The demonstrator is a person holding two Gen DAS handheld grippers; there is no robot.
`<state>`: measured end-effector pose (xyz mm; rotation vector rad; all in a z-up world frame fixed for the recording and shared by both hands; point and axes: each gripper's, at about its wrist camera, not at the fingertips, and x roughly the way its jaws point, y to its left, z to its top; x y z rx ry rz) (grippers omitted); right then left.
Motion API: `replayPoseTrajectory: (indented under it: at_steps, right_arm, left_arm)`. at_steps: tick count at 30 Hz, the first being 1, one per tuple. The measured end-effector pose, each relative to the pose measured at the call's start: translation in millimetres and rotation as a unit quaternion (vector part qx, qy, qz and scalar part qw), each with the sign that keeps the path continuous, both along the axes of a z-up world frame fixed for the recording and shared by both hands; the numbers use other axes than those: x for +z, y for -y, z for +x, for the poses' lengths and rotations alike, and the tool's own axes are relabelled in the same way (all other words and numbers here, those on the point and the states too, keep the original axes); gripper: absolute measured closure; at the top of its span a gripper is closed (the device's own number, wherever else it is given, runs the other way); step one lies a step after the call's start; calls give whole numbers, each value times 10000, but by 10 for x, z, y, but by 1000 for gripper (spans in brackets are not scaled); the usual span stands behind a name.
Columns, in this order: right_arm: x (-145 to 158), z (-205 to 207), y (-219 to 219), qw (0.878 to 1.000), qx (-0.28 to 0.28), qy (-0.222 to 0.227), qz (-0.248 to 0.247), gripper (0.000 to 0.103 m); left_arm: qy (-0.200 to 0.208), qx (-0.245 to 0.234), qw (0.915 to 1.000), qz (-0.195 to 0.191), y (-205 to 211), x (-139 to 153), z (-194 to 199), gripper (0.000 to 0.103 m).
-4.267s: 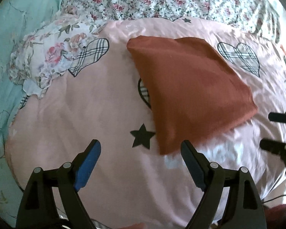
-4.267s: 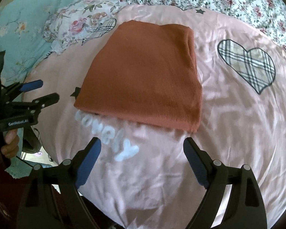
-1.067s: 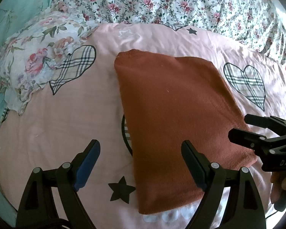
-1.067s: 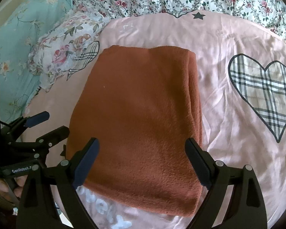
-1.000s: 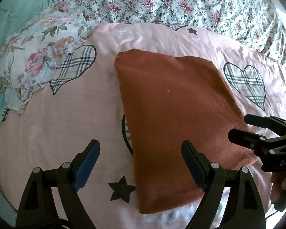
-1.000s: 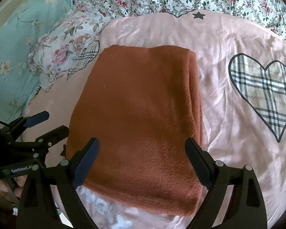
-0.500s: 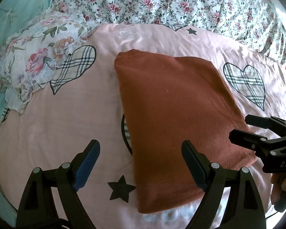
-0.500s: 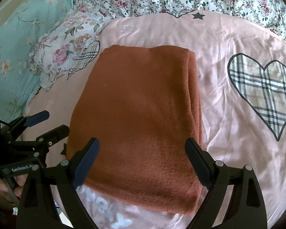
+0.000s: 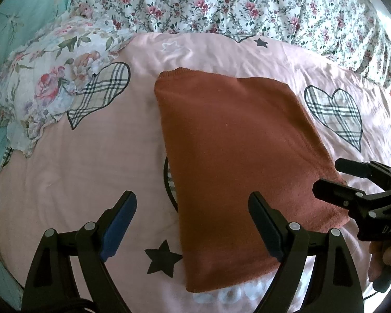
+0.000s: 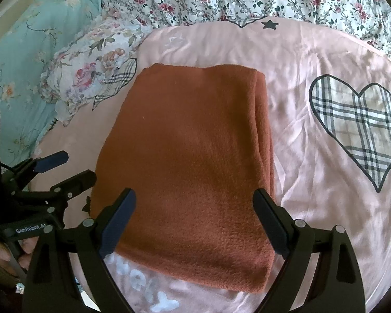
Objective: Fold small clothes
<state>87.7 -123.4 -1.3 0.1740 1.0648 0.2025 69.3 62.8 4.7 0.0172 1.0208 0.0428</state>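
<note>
A rust-brown knitted garment lies folded into a flat rectangle on a pink bedsheet; it also shows in the right wrist view. My left gripper is open and empty, its jaws straddling the garment's near left edge from above. My right gripper is open and empty over the garment's near edge. Each gripper appears in the other's view: the right gripper at the garment's right corner, the left gripper at its left edge.
The pink sheet carries plaid hearts, black stars and white lettering. A floral pillow lies at the left, a floral quilt behind, teal bedding at far left.
Since 4.3 s ago both grippers have moved in close over the garment. Over the last second almost nothing has moved.
</note>
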Motion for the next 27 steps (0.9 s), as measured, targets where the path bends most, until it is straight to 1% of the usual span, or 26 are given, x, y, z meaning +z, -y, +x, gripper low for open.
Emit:
replayPoseTrajectory:
  at_steps: [4,6,11,27]
  right_arm:
    - [-14,-24,15,10000,-15,24,-31,12]
    - [-25,-43,18,10000,-53,58,-49,12]
    - [-68,-105,5,9999,-93,95,-108,12]
    - [-99,-197,9,9996,-149,138,-181,12]
  left_arm:
    - [18,13,10000,-5,-14,-7,-4,15]
    - [81,51,9999,-32,-32,-25,-24,15]
    - [76,120,9998,-126,-84,-90,-48,15]
    - [78,64,9999,-31,-79,-130,-100,14]
